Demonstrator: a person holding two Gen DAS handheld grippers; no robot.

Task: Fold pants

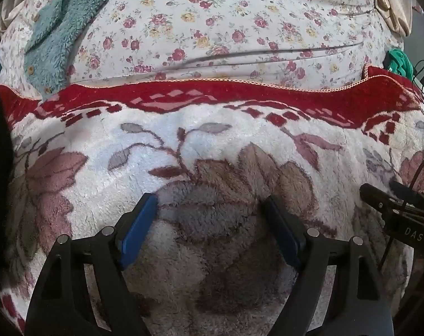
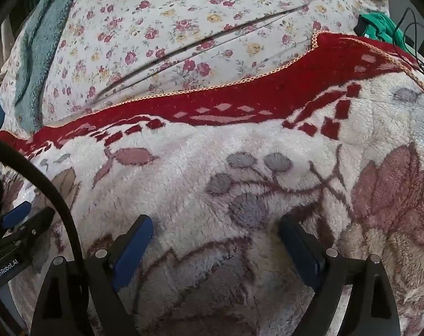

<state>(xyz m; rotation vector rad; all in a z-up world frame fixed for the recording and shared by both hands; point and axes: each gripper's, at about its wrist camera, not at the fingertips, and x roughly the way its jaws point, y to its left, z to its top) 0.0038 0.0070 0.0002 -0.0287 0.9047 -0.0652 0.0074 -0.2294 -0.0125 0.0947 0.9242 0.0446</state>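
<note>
My left gripper [image 1: 209,200] is open over a fluffy white blanket [image 1: 161,145] with a red border, with nothing between its blue pads [image 1: 138,229]. My right gripper [image 2: 215,219] is also open above the same blanket [image 2: 200,145], and its jaws hold nothing. The two grippers hover side by side; the right one's black fingers [image 1: 379,196] show at the edge of the left wrist view. A teal fleece garment [image 1: 52,36] with buttons lies far back on the left, seen again as the teal garment [image 2: 35,56]. I cannot tell whether it is the pants.
A flowered sheet [image 1: 226,28] covers the bed beyond the blanket's red border [image 1: 240,95]. A beige cloth [image 1: 391,2] lies at the back right. A green item [image 2: 379,28] and black cables [image 2: 416,42] sit at the right edge. A black cable [image 2: 58,196] curves past the left.
</note>
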